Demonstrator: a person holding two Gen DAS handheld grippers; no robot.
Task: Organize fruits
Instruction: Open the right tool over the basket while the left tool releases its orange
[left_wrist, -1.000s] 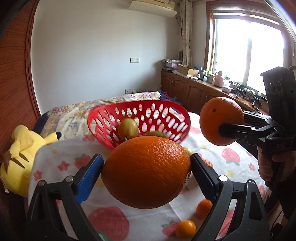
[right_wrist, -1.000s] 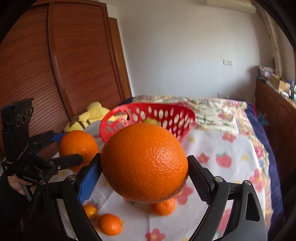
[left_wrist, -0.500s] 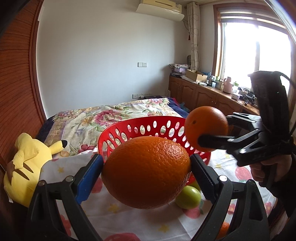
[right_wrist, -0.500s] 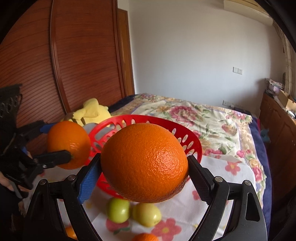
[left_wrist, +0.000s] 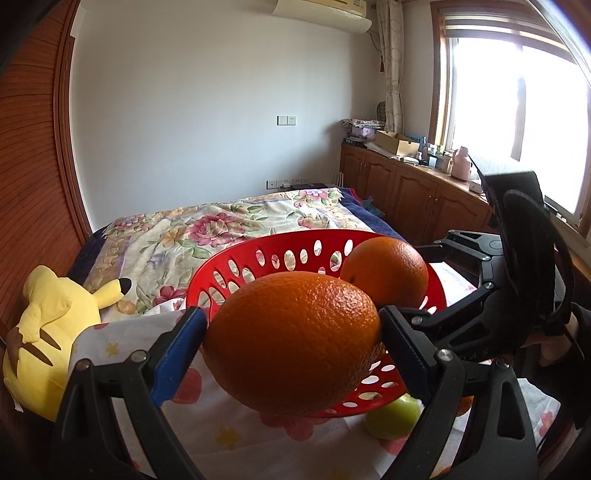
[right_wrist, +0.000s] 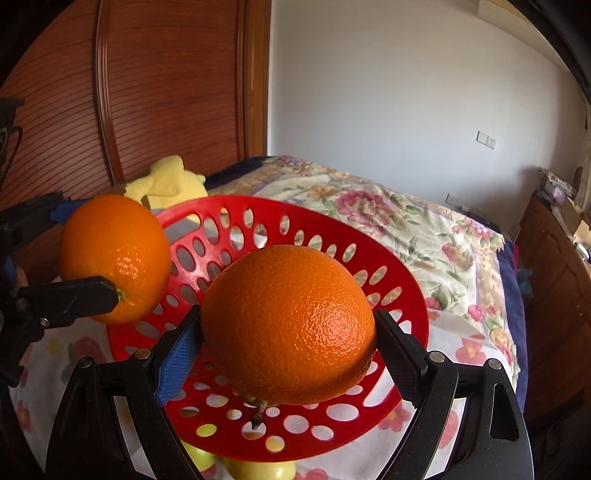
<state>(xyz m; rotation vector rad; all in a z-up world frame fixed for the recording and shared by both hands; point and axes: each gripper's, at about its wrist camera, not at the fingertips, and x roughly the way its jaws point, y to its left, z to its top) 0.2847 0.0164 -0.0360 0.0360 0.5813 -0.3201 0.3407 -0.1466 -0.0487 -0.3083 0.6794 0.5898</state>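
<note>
So, two oranges are being gripped at once here. The left gripper (left_wrist: 291, 339) is clamped on a big orange (left_wrist: 291, 341), pinched between a blue-padded finger on one side and a black one on the other, and the fruit is held just above the near rim of the red basket (left_wrist: 258, 254). Same story on the other side: the right gripper (right_wrist: 288, 332) is closed around a second orange (right_wrist: 288, 325), which is held above the inside of the basket (right_wrist: 399, 280), not resting on anything.

From the left wrist view, that second orange (left_wrist: 386, 275) can be seen over the basket's right side, with the right gripper's black frame and a bit of the person's hand behind it. From the right wrist view, the left-hand orange (right_wrist: 114, 258) is seen at the basket's left rim, partly covered by a black finger.

The basket is perforated with oval holes and looks tilted, and a small stem can be made out through the holes in its floor. A green apple (left_wrist: 393, 419) is sitting on the flower-print cloth (left_wrist: 229, 435) right beside the basket's lower edge, and a couple of pale yellow-green fruits (right_wrist: 258, 469) are visible beneath it too.

Further out, a yellow plush toy (left_wrist: 51, 332) is lying to the left on the bed, against the wooden wardrobe.
</note>
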